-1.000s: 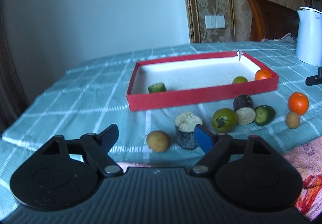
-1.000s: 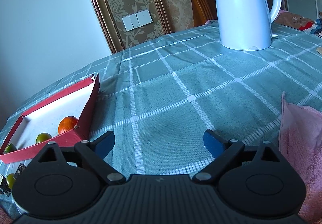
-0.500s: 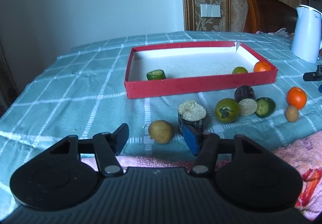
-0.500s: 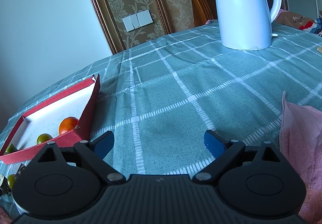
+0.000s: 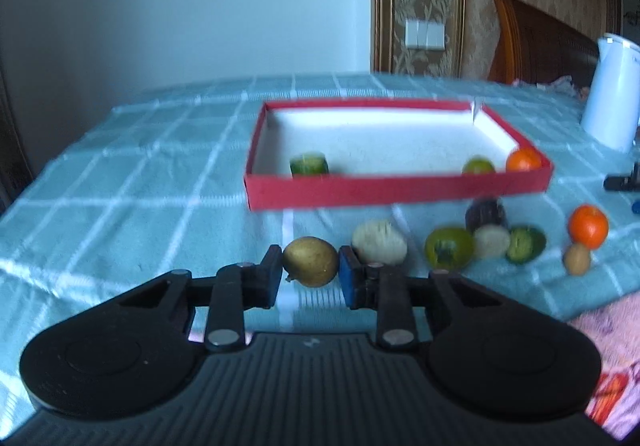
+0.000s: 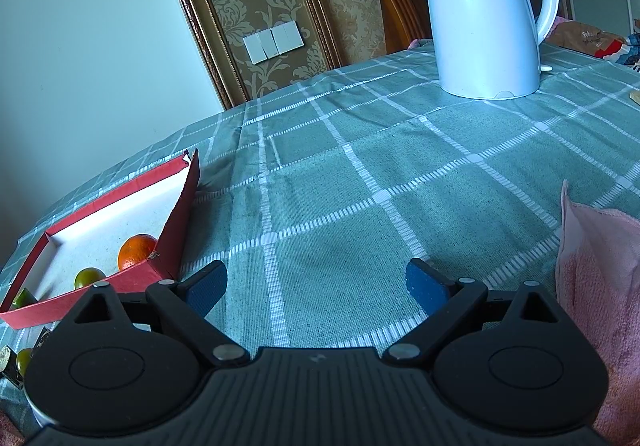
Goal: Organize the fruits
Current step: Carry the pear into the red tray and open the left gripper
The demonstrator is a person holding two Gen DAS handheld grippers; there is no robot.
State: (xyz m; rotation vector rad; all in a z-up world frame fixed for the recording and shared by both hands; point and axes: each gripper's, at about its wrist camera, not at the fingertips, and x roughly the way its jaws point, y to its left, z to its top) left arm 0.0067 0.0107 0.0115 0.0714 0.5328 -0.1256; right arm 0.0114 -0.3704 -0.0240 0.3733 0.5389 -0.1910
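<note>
My left gripper (image 5: 310, 273) is shut on a small yellow-brown round fruit (image 5: 310, 261), both pads against its sides just above the tablecloth. Behind it lie a pale cut piece (image 5: 379, 242), a green tomato (image 5: 449, 248), a dark eggplant piece (image 5: 485, 210), a cucumber end (image 5: 525, 244), an orange (image 5: 588, 226) and a small brown fruit (image 5: 576, 258). The red tray (image 5: 396, 187) holds a cucumber piece (image 5: 309, 164), a green fruit (image 5: 478, 165) and an orange (image 5: 523, 160). My right gripper (image 6: 316, 288) is open and empty over bare cloth, right of the tray (image 6: 176, 230).
A white kettle (image 6: 484, 13) stands far right on the green checked tablecloth (image 6: 360, 165). A pink towel (image 6: 600, 278) lies at the near right edge. A wooden chair back (image 5: 536, 41) stands behind the table.
My left gripper moved forward and closed its fingers on the yellow-brown fruit. The right gripper has stayed still and open.
</note>
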